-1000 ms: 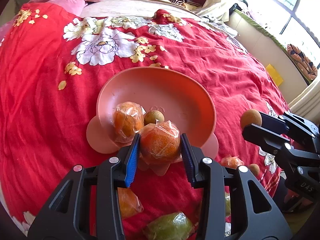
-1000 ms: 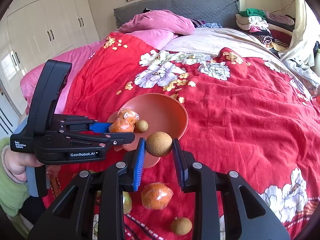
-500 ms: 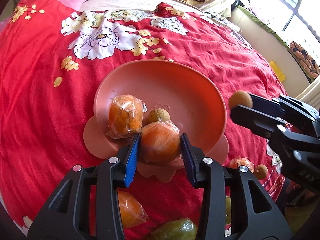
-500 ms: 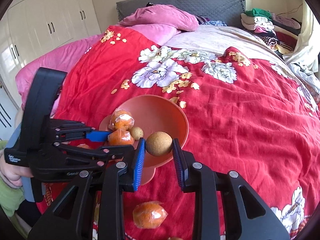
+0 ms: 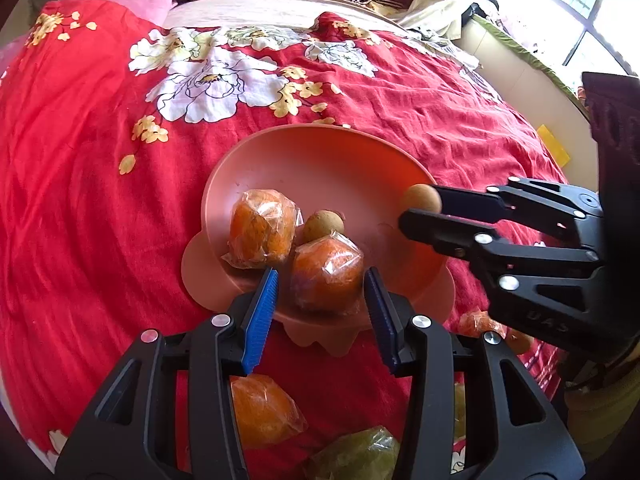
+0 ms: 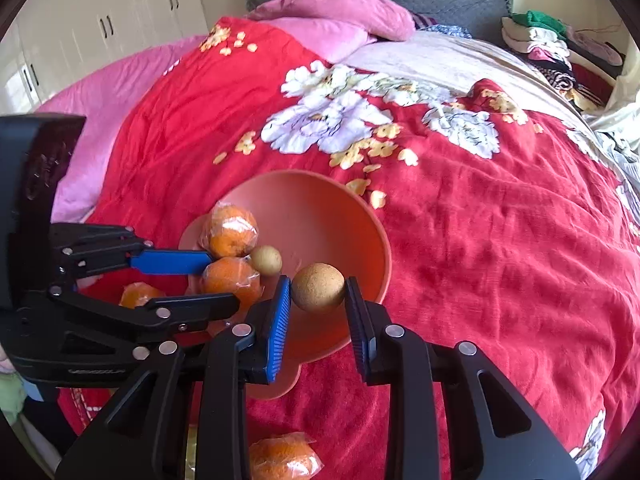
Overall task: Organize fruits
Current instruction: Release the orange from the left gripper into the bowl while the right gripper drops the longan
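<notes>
- Bedroom; red floral bedspread (image 5: pixel 100 208) on a bed is the work surface, pink pillows at the head, white wardrobes off to one side.
- Pink flower-rimmed bowl (image 5: pixel 320 160) sits on the bedspread, tilted a bit on the soft quilt; it looks like the collection spot.
- Inside it: plastic-wrapped orange (image 5: pixel 262 226), small brown longan (image 5: pixel 322 226), and a second wrapped orange (image 5: pixel 326 276) at the near rim.
- My left gripper (image 5: pixel 318 310) has its fingers spread on both sides of that second wrapped orange, gaps visible, not pinching. Looks like a release into the bowl.
- My right gripper (image 6: pixel 317 314) pinches a round brown fruit (image 6: pixel 318 288) over the bowl's near edge, held there to drop in, I'd guess.
- Loose on the bed by me: another wrapped orange (image 5: pixel 262 412), a wrapped green fruit (image 5: pixel 356 456), more small pieces partly hidden behind the right gripper.
- Next: open right fingers over the bowl centre, so the fruit doesn't roll off.
</notes>
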Available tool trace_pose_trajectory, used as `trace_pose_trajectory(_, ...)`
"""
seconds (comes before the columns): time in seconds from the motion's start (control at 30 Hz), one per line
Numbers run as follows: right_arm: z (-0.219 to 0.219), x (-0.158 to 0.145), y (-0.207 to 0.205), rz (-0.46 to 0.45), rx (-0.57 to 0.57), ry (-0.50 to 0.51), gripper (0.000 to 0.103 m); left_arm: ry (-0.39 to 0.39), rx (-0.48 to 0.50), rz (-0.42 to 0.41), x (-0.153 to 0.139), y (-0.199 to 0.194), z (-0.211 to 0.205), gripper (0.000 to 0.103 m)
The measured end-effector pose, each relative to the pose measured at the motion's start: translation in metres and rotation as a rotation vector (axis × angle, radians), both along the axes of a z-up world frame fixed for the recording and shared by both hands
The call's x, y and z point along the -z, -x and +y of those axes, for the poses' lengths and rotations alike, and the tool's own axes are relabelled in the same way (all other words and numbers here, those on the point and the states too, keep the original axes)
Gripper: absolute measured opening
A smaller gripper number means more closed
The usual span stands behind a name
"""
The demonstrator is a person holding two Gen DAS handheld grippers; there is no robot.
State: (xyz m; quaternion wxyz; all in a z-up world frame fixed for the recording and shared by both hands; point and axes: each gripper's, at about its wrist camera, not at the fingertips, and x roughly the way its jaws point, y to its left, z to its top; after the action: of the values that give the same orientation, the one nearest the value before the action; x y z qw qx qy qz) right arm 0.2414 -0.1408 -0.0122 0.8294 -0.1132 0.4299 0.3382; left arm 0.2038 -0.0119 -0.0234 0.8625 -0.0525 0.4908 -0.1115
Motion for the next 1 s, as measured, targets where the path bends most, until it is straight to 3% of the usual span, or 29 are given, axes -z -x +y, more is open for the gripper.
trace_pose_trajectory(1.0, -0.001, 0.0049, -0.001, 0.009, 0.007, 0.01, 0.03, 0.007, -0.011, -0.002, -0.0036, 0.0034, 0.0016, 0.039)
